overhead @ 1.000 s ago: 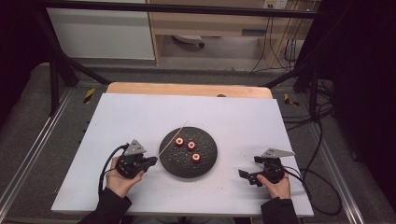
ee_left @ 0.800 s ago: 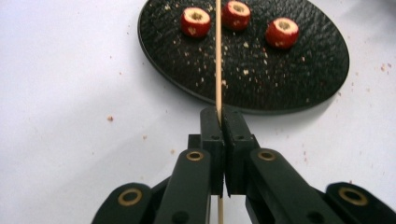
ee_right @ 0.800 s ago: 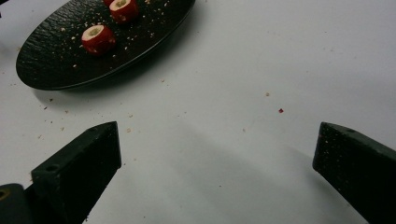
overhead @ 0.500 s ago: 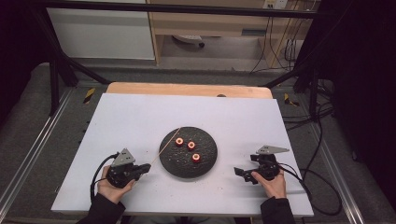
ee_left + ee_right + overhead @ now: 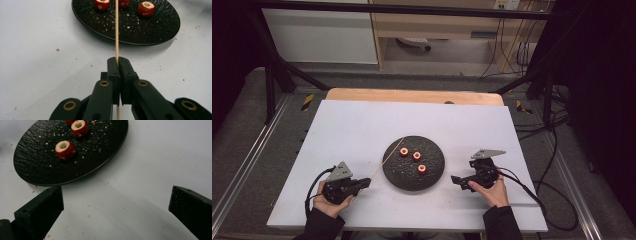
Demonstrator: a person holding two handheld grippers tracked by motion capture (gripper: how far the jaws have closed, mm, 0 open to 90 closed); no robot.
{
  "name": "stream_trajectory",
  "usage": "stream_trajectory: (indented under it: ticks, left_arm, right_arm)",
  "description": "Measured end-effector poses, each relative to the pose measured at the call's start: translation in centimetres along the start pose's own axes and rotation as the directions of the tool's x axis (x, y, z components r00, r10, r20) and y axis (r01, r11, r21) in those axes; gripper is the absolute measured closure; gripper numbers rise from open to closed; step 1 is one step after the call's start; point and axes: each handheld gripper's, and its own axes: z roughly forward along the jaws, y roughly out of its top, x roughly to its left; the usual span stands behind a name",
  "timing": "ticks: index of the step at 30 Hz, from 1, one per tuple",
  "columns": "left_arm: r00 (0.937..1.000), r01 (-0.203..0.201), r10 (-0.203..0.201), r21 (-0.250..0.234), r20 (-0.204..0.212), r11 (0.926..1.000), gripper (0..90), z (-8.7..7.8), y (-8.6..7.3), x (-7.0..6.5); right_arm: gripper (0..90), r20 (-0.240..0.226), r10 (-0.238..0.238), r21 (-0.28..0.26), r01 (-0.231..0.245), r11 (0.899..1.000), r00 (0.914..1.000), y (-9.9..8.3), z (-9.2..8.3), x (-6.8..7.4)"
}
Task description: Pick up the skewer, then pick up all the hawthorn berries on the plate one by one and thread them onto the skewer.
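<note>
My left gripper (image 5: 362, 183) is clamped on a thin wooden skewer (image 5: 116, 30), its jaws pressed flat together with the stick running out between the pads; the grip sits near the skewer's rear end, which I judge leaves most of the shaft free for threading. The skewer's long axis lies nearly level, low over the white table (image 5: 362, 125). In the high view it runs from the gripper at about 8 o'clock of the black plate (image 5: 402, 175) toward 1 o'clock, its tip reaching over the plate's rim beside the nearest of the three red hollowed fruit pieces (image 5: 416, 155). In the left gripper view the shaft points straight to 12 o'clock, between two of the pieces. The pieces stand with their cored openings upward, grouped near the plate's centre, apart from one another. My right gripper (image 5: 458, 181) hovers at about 4 o'clock of the plate, jaws spread wide and holding nothing, aimed at the plate; I judge it is placed to pick up or steady a piece for skewering.
</note>
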Motion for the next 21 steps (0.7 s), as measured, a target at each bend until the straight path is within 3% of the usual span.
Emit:
stream_trajectory:
  ticks: [11,21]
  left_arm:
    - [1.0000,-0.005,0.005,0.000,0.003,1.0000,88.2,0.0,0.0,-0.1]
    - [1.0000,-0.008,0.008,-0.002,0.001,1.0000,88.1,0.0,0.1,-0.2]
  right_arm:
    - [0.9,0.020,-0.075,0.071,0.074,0.995,0.9970,3.5,1.5,2.3]
    - [7.1,0.000,-0.181,0.174,0.179,0.968,0.9834,7.5,3.8,5.3]
